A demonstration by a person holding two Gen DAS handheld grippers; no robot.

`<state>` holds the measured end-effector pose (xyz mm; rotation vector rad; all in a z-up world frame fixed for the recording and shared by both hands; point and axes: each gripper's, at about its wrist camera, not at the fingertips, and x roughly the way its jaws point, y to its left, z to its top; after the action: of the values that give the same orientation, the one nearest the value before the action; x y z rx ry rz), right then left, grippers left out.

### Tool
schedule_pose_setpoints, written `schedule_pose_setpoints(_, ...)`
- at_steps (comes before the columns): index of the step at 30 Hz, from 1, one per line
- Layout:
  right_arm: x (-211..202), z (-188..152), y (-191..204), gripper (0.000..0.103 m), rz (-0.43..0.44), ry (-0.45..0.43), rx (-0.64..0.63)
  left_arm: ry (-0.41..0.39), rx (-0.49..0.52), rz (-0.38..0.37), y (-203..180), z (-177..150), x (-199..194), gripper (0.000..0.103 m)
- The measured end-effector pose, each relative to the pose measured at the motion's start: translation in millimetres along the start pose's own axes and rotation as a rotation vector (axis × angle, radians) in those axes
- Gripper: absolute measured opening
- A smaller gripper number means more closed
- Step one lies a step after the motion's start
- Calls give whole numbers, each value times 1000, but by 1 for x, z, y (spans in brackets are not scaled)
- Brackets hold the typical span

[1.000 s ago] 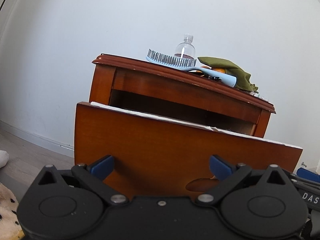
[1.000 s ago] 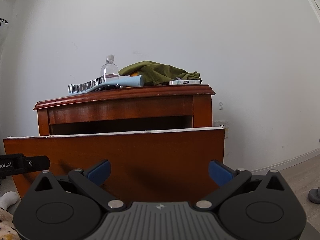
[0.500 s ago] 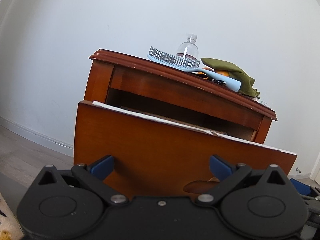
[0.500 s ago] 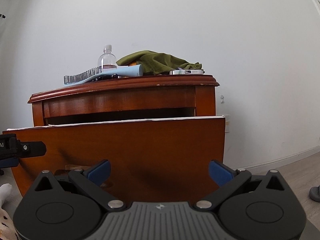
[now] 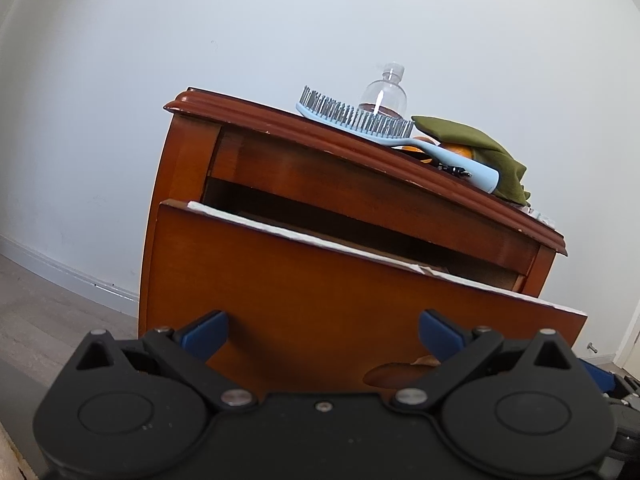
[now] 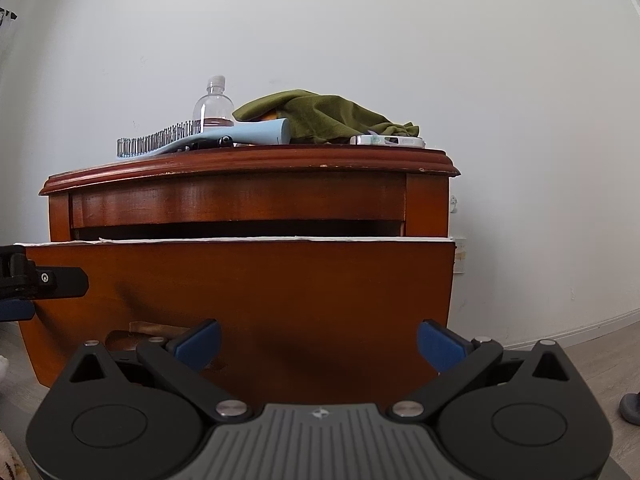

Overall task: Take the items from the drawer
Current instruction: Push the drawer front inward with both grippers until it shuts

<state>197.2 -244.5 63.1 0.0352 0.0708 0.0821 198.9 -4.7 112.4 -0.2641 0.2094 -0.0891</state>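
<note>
soft even daylight, seemingly fisheye-bent edges

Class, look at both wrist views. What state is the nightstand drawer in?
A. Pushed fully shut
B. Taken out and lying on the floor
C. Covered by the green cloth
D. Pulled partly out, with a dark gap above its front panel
D: the drawer front sits forward of the nightstand, a dark opening showing above its white-edged top; both grippers are open.

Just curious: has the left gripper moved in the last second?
Yes. The left gripper has drifted right: the nightstand now sits further right in its view.
</note>
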Motion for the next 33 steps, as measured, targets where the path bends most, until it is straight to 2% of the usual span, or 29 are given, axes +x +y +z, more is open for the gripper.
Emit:
schedule_pose_setpoints(11,29,5,-3,103,-14,8,17,-4,-18,2,3,7,21,103)
schedule_pose_setpoints(18,43,9,-3,103,-12,-18,14,-7,-21,8,5,11,36,103)
schedule_pose_setpoints(33,78,1,-1,103,-4,24,55,-13,-32,13,10,20,72,103)
